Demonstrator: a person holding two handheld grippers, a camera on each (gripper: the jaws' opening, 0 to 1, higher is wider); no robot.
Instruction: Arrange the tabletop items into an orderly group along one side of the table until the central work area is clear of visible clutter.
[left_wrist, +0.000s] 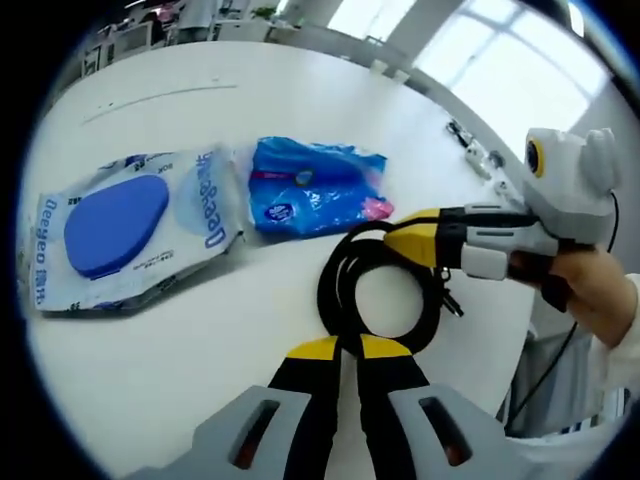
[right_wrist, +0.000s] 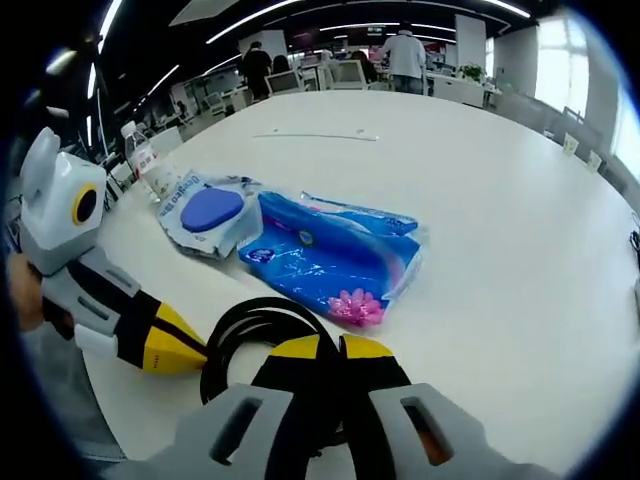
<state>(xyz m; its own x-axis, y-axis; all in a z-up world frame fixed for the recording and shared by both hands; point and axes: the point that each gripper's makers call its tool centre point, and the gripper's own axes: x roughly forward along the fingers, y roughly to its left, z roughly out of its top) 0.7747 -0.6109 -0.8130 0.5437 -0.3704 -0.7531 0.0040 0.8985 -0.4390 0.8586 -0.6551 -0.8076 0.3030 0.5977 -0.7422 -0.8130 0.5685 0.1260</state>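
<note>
Desk: a big white desk (left_wrist: 300, 110) holds three things close together near one edge.
Black cable: a coiled black cable (left_wrist: 372, 290) lies flat in a ring, nearest the person. Both grippers meet at it from opposite sides.
Left gripper: the left gripper (left_wrist: 348, 347) has its yellow-tipped fingers pressed together on the near side of the cable ring. It is closed on the cable.
Right gripper: the right gripper (right_wrist: 328, 348) looks closed on the cable too, its tips tight together over the loop (right_wrist: 250, 335).
Wipes pack: a pale pack of wipes with a blue oval lid (left_wrist: 125, 230) lies flat. Its long side runs across the left gripper view, in line with the blue bag.
Blue bag: a shiny blue bag (left_wrist: 315, 185) sits just beside the wipes pack, between it and the cable.
Left gripper view alone: bright windows, and a hand (left_wrist: 590, 285) holding the other gripper.
Right gripper view alone: a pink flower patch (right_wrist: 355, 303) on the bag's near end, a clear bottle (right_wrist: 145, 160) by the desk edge, and people at far desks.
</note>
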